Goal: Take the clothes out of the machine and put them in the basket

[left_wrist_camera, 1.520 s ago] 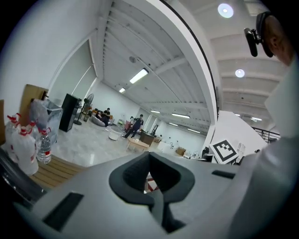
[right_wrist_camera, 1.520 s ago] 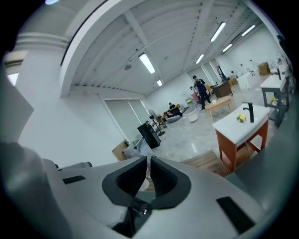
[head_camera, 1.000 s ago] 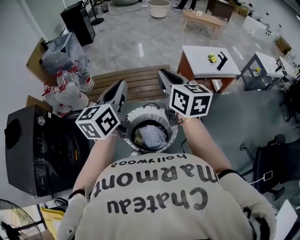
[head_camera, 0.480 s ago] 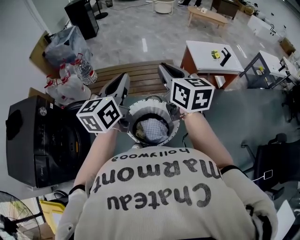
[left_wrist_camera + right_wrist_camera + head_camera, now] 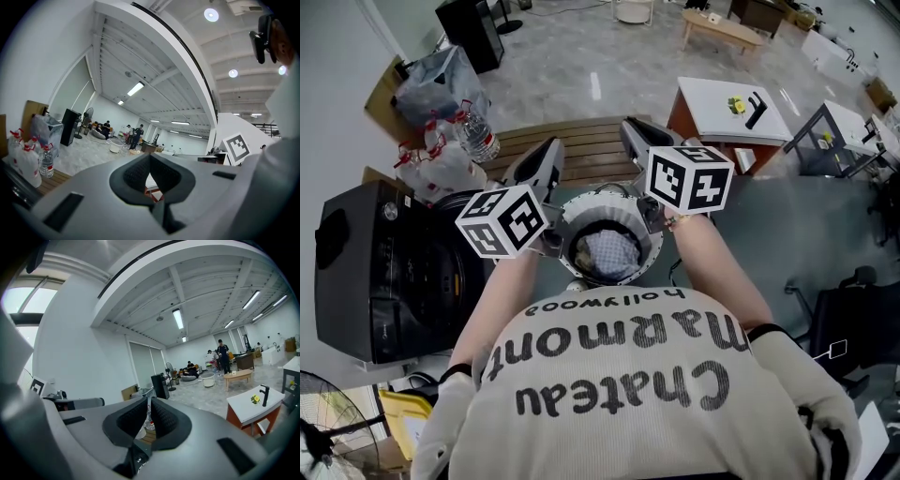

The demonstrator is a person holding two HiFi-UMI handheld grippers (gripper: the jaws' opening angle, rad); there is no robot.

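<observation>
In the head view a round white basket [image 5: 577, 212] stands on the floor just in front of the person, with a checked blue-white cloth [image 5: 607, 251] and other clothes inside. The black machine [image 5: 384, 272] sits to its left. My left gripper [image 5: 546, 155] and right gripper [image 5: 633, 131] are held level above the basket's two sides, pointing away toward the wooden platform. The left gripper [image 5: 150, 157] has its jaw tips together with nothing between them. The right gripper [image 5: 150, 401] is shut the same way and holds nothing. Neither touches the clothes.
A slatted wooden platform [image 5: 581, 150] lies beyond the basket. Plastic bags and water bottles [image 5: 450, 159] are piled at its left end. A white table with an orange side [image 5: 727, 103] stands to the right, a dark chair [image 5: 853, 328] further right, a fan [image 5: 328, 431] at bottom left.
Both grippers hold almost the same places over the basket. The head view has shifted slightly, so the scene sits a little lower in the picture.
</observation>
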